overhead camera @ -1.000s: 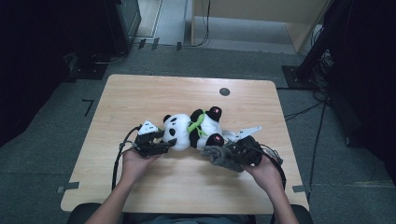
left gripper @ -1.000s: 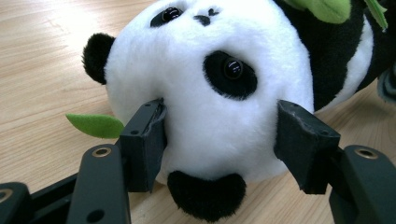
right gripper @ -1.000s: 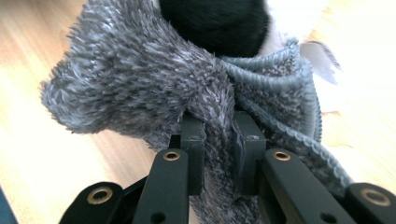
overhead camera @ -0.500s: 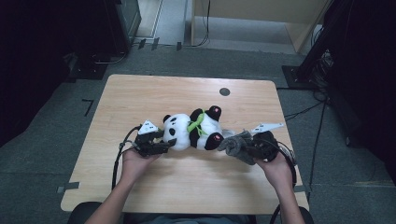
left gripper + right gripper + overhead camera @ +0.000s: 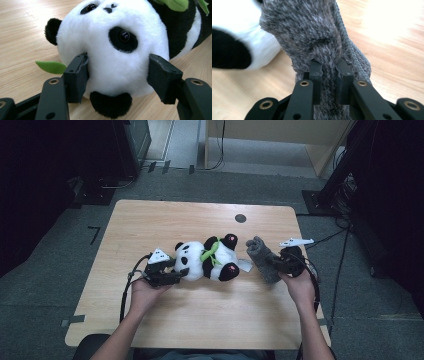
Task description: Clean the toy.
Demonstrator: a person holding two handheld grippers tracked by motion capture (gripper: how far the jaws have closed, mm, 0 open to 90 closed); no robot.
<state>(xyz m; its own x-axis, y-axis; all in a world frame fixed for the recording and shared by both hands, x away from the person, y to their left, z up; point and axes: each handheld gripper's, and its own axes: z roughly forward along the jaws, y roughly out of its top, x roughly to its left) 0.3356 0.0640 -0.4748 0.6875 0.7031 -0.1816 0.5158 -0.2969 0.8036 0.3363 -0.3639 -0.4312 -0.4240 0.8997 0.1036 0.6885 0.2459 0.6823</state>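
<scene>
On the counter (image 5: 200,320), left hand-held gripper (image 5: 167,276) clamps the panda's (image 5: 207,260) head steady while right hand-held gripper (image 5: 280,265) pinches the grey sock (image 5: 262,257) clear.

A light wooden table (image 5: 200,320) stands on grey carpet (image 5: 45,285), with a small dark round spot (image 5: 240,218) near its far edge. Beyond it, black cables (image 5: 220,150) trail past a pale wooden cabinet (image 5: 280,140)

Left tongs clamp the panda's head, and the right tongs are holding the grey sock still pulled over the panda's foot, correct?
Not quite. The grey sock is off the panda: the high view shows it clear of the foot, pinched in the right tongs. The left tongs do clamp the panda's head.
</scene>
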